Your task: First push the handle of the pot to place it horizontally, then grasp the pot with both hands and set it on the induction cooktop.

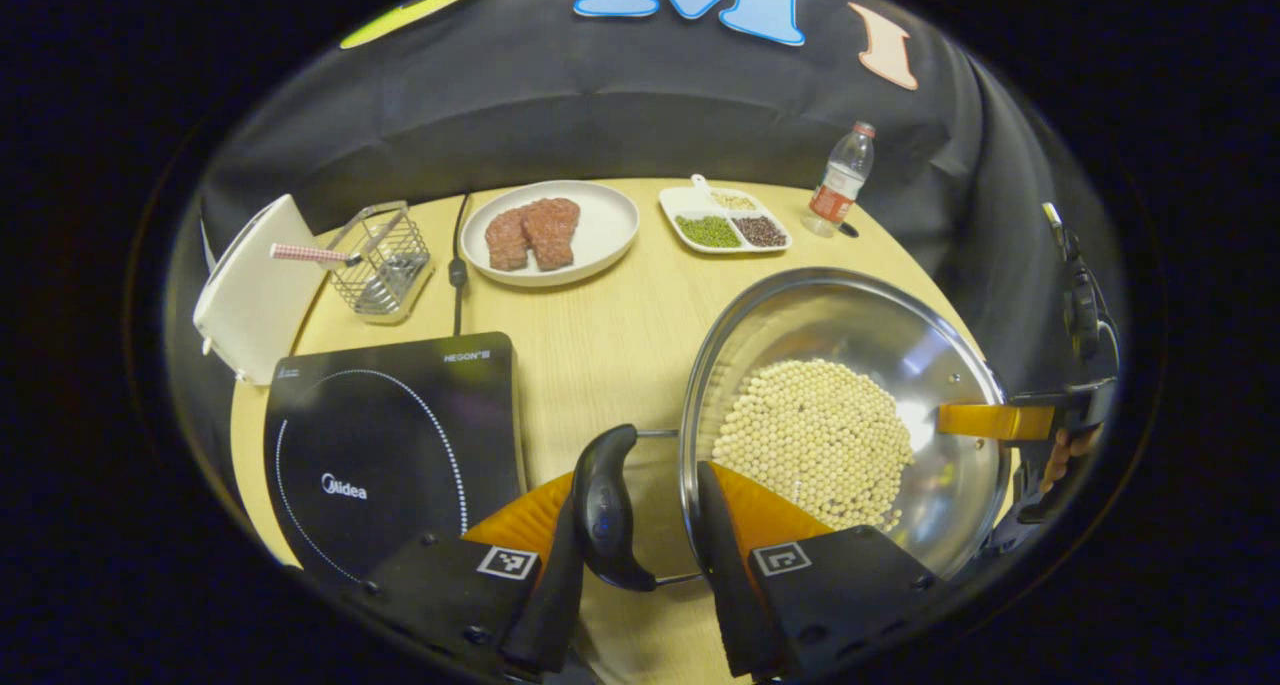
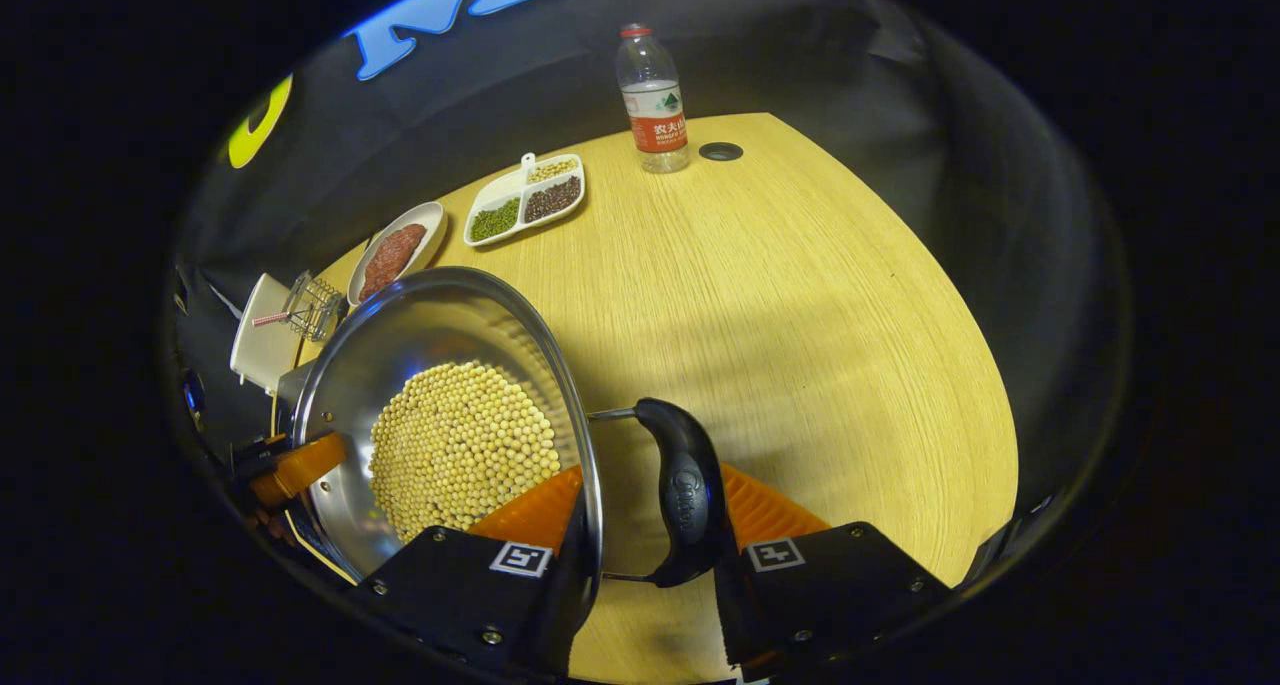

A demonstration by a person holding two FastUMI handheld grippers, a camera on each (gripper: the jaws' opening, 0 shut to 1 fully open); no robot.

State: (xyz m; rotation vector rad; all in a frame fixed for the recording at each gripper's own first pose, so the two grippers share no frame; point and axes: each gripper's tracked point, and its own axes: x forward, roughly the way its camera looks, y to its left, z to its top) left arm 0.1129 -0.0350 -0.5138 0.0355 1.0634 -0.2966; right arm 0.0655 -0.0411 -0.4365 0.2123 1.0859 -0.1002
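A steel pot (image 1: 880, 335) holding several pale soybeans (image 1: 815, 435) sits to the right of the black induction cooktop (image 1: 390, 435). My left gripper (image 1: 640, 510) is shut across the pot's black side handle (image 1: 605, 505) and rim, with one finger inside the pot. My right gripper (image 2: 650, 530) is shut the same way on the opposite black handle (image 2: 685, 490) of the pot (image 2: 440, 325). Each view shows the other gripper at the pot's far rim, held by a hand (image 1: 1060, 455). I cannot tell whether the pot rests on the table.
On the wooden table (image 2: 800, 295) stand a plate of meat (image 1: 550, 230), a divided dish of beans (image 1: 725, 222), a water bottle (image 2: 652, 100), a wire basket (image 1: 385, 260) and a white box (image 1: 255, 290). A cable (image 1: 458, 265) runs to the cooktop.
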